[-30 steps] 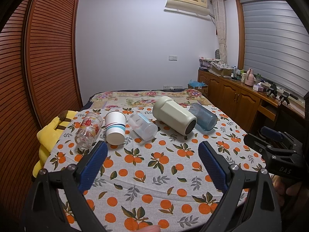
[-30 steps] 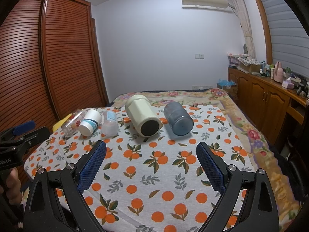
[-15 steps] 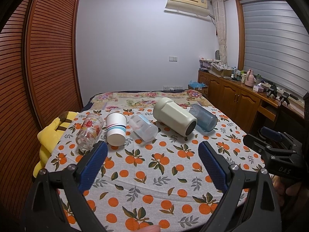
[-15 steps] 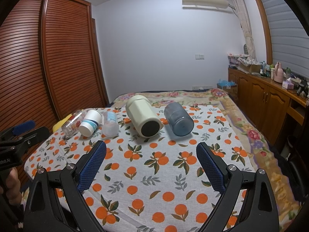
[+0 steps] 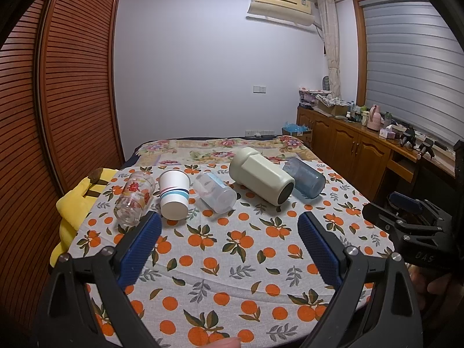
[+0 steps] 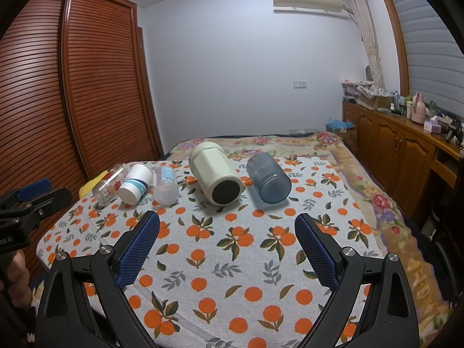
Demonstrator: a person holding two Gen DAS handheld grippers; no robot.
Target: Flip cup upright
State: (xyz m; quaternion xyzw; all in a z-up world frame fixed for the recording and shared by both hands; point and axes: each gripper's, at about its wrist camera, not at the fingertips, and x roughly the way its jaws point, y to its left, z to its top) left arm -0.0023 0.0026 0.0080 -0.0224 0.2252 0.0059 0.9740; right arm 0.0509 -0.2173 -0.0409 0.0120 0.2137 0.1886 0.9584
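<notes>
**Five cups on their sides, both grippers hanging back**

While the left gripper (image 5: 229, 235) hovers over the near part of the orange-print cloth (image 5: 232, 261), its blue-padded jaws stand wide apart with nothing between them. From the left wrist view, five containers lie tipped over in a rough row across the far half of the cloth. Going left to right: a clear glass (image 5: 134, 198) with red print, a white paper cup (image 5: 174, 194) with blue stripes, a clear plastic cup (image 5: 214, 192), a big cream bottle (image 5: 261, 179) with a dark end pointing at the camera, and a blue cup (image 5: 304, 181) just beside the bottle. The glass sits just past the left pad. A yellow plush thing (image 5: 74, 200) pokes out at the left edge of the cloth, and the right gripper (image 5: 406, 226) shows at the right side, well apart from the cups.

Over on the right wrist view, the right gripper (image 6: 227, 233) is also wide open and gripping nothing. The cream bottle (image 6: 216, 177) and blue cup (image 6: 269, 179) lie straight ahead, side by side, ends toward the camera. The paper cup (image 6: 134, 182), plastic cup (image 6: 165, 185) and glass (image 6: 108, 184) are bunched together farther left. The left gripper (image 6: 26, 203) peeks in at the left edge; can't tell its jaws from here. A wooden cabinet (image 6: 391, 150) runs along the right wall.
</notes>
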